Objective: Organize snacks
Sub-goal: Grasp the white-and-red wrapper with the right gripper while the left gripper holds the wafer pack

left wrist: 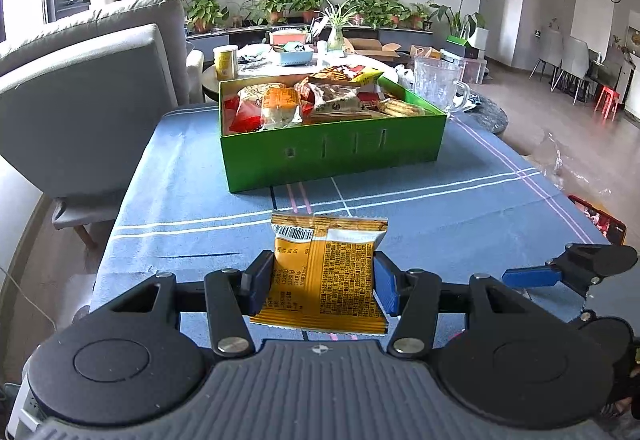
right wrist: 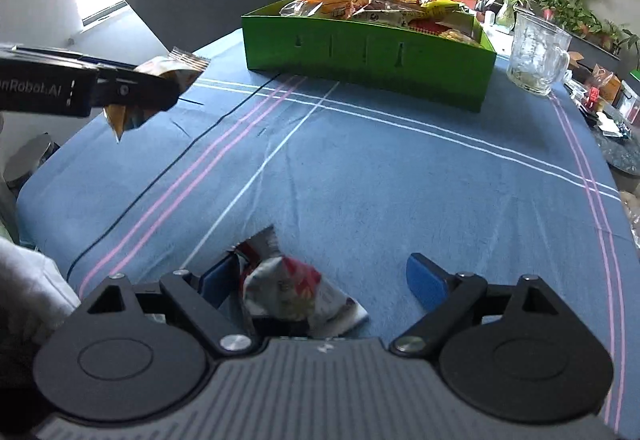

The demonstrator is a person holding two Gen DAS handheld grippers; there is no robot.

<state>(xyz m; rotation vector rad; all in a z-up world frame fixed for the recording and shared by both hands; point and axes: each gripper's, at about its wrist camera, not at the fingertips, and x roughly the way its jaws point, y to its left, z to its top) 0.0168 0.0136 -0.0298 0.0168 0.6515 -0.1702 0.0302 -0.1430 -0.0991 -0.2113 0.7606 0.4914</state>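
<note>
My left gripper (left wrist: 322, 282) is shut on an orange snack packet (left wrist: 326, 272) and holds it above the blue tablecloth (left wrist: 180, 175). A green box (left wrist: 332, 151) full of snack packets stands ahead of it. In the right wrist view my right gripper (right wrist: 320, 278) is open, low over the cloth. A white and red snack packet (right wrist: 292, 288) lies between its fingers, close to the left pad (right wrist: 218, 276). The left gripper with the orange packet (right wrist: 176, 69) shows at the far left, and the green box (right wrist: 368, 55) stands at the back.
A glass pitcher (right wrist: 536, 51) stands right of the green box. A grey sofa (left wrist: 80, 91) runs along the table's left side. A second table (left wrist: 304, 59) with a basket and a cup lies behind the box. The right gripper's finger (left wrist: 532, 276) shows at the right.
</note>
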